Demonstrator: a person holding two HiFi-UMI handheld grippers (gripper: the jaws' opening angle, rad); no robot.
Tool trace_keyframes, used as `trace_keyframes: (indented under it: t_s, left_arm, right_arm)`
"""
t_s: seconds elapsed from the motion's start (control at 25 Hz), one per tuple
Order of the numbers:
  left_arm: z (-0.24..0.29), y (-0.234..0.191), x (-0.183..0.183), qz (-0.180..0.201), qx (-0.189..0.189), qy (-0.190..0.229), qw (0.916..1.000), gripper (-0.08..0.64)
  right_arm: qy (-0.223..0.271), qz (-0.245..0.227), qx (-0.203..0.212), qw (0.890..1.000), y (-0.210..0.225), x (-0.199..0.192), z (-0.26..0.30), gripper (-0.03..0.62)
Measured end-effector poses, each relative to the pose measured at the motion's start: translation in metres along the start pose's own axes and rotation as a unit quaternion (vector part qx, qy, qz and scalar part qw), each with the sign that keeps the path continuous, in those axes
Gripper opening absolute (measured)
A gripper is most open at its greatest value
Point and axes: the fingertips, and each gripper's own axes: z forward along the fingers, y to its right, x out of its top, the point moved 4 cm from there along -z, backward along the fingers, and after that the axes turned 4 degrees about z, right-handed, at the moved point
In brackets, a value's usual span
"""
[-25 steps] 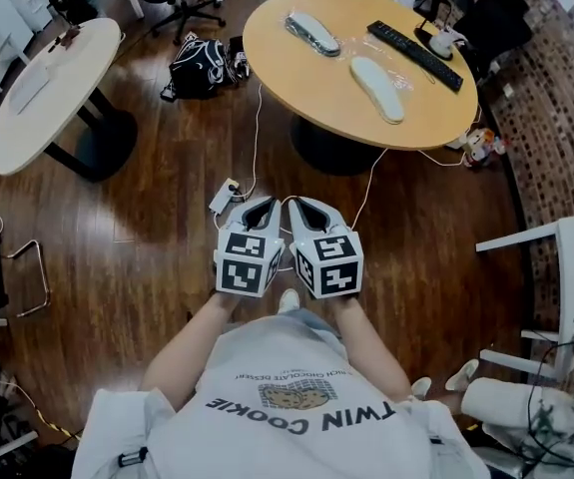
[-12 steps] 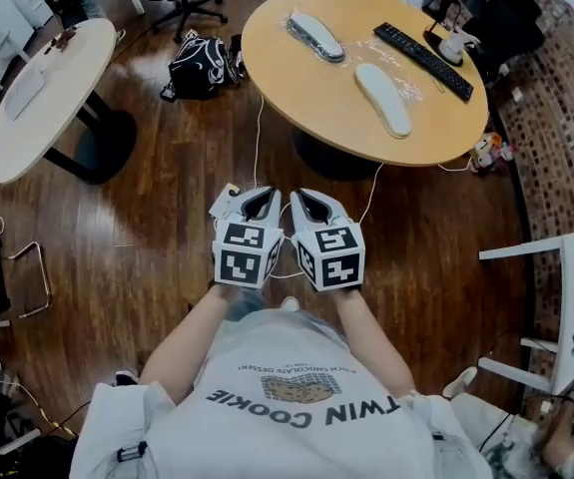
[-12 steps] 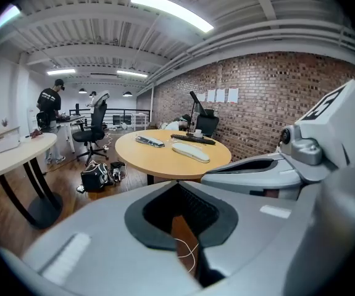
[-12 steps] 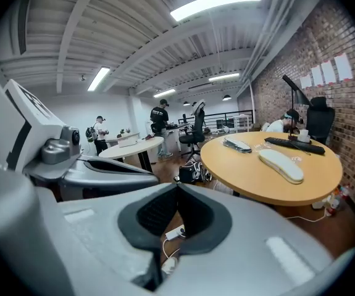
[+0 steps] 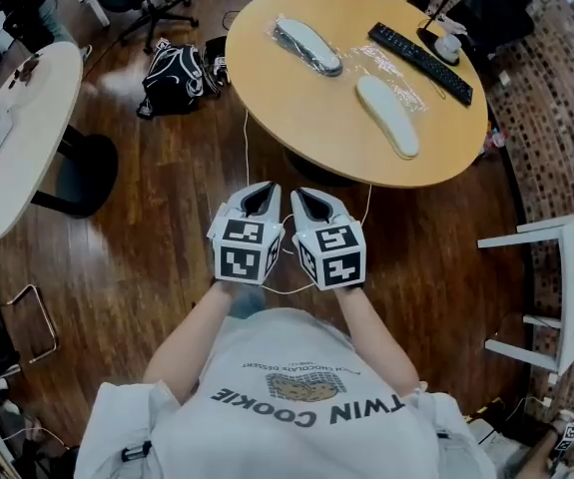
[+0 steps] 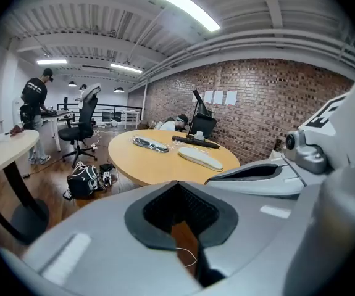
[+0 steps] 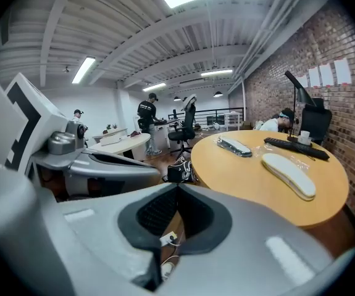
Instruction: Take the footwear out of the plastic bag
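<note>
My left gripper point(image 5: 259, 192) and right gripper point(image 5: 310, 197) hang side by side, both clenched empty, near the table point(image 5: 285, 100) bearing a grey slipper point(image 5: 307, 45) and a white slipper point(image 5: 386, 115) in plastic.

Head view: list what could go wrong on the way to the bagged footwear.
1. A white cable trails over the floor on the way to the round table; a foot could catch it.
2. The keyboard lies close beside the white footwear; a reach there could knock it.
</note>
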Motion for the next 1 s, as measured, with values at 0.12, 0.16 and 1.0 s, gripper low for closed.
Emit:
trace_keyframes:
  t_s: [0.12,0.16,1.0]
  left_arm:
    - [0.018,-0.031,0.012,0.008,-0.024,-0.005,0.9997,0.005]
    - [0.024,-0.041,0.017,0.011,-0.032,-0.006,0.9994,0.005]
    - [0.161,-0.100,0.087,0.052,-0.117,-0.022,0.9915,0.005]
  right_arm:
    - [0.002,0.007,-0.017,1.000,-0.004,0.024,0.034,0.002]
    - [0.004,0.009,-0.023,1.000,-0.005,0.032,0.045,0.002]
    - [0.016,0.077,-0.100,0.992,0.086,0.096,0.146,0.002]
